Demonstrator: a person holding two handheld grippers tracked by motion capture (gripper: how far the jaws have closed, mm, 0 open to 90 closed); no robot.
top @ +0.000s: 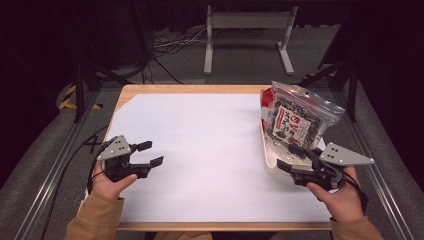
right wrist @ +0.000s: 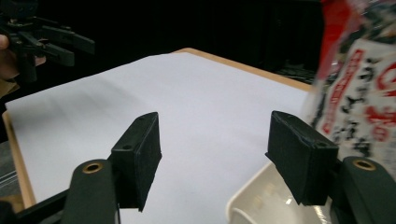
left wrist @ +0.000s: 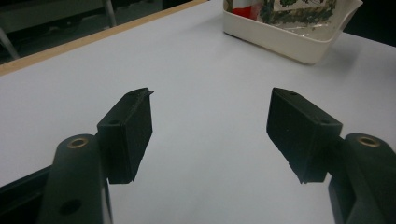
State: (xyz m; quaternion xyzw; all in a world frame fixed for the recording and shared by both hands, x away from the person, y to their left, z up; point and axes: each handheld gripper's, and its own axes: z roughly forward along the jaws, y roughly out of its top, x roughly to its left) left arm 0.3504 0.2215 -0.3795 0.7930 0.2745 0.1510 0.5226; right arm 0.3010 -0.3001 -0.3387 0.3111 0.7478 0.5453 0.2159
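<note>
1. Our right hand-held gripper [top: 294, 157], at the lower right, stands wide and empty beside the snack bag [top: 292, 120].
2. Our left hand-held gripper [top: 150, 154], at the lower left, gapes empty too.
3. The bag stands upright in a white tray [top: 268, 159] at the right of the surface [top: 200, 150].
4. It looks light, crinkly and slippery; we'd pinch its flat sealed top edge.

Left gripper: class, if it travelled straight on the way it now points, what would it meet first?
Probably the white tray holding the snack bag. The open left gripper points across bare white paper towards it, slightly left of the tray, so it might pass by; depth is unclear.
</note>
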